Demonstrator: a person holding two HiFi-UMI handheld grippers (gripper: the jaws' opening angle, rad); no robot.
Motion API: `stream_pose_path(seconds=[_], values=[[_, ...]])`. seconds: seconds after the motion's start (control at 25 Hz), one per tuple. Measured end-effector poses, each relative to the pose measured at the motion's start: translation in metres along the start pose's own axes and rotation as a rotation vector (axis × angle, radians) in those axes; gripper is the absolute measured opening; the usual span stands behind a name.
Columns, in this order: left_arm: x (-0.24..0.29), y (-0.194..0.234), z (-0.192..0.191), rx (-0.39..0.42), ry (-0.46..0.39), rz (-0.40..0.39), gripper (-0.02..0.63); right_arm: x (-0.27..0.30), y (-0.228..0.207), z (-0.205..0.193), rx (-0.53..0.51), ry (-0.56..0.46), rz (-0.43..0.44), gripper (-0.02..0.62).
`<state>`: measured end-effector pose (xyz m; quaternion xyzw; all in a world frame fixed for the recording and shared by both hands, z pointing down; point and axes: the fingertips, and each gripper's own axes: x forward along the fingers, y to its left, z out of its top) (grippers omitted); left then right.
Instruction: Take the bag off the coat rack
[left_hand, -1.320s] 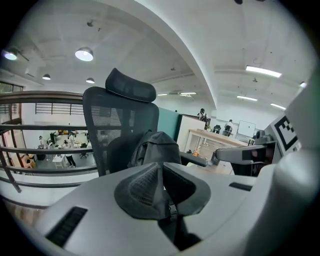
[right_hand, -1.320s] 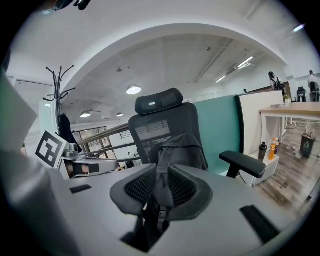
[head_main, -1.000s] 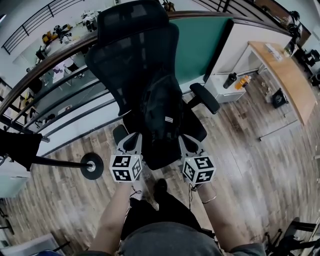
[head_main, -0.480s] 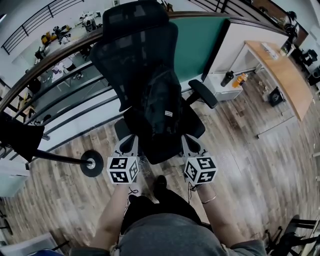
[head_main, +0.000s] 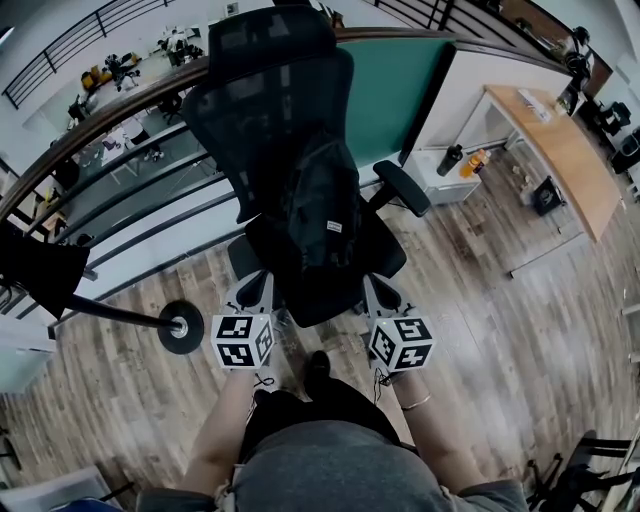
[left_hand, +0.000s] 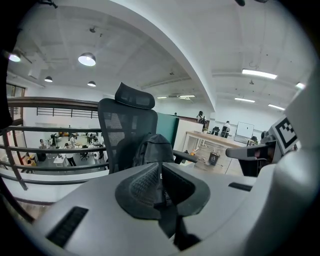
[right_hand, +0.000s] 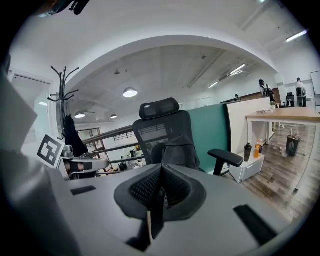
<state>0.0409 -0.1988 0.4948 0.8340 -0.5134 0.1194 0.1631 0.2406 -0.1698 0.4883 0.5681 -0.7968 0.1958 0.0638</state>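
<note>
Between the jaws of the left gripper (left_hand: 160, 169) sits nothing: its two dark pads (left_hand: 141, 184), bumpy like a net, are pressed together. On the right gripper (right_hand: 160, 170) the jaws are pressed together the same way, with nothing in them. Both grippers are smooth grey plastic, and each carries a cube (head_main: 243, 340) with black and white squares. Just past them stands a black office chair (head_main: 268, 110) with a see-through mesh back and a headrest. The bag (head_main: 322, 200), a soft black backpack with a small white tag, sits upright on the chair seat and leans on the back. Neither gripper touches it. Well off to the left stands the coat rack (head_main: 120, 317), a thin dark pole on a round foot, with a black coat (head_main: 35, 282) on it. Underneath is a wooden plank floor (head_main: 480, 330).
</note>
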Motion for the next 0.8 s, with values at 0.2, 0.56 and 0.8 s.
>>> stream_pose_path(seconds=[0.2, 0.56, 0.8], values=[[0.0, -0.003, 0.004, 0.02, 0.004, -0.005, 0.037, -0.002, 0.0, -0.006, 0.017, 0.008, -0.005, 0.002], [0.005, -0.007, 0.004, 0.029, 0.021, 0.001, 0.038, 0.001, -0.005, -0.009, 0.025, 0.017, 0.015, 0.002], [0.014, -0.011, 0.004, 0.032, 0.024, 0.001, 0.038, 0.011, -0.009, -0.008, 0.0, 0.018, 0.039, 0.002]])
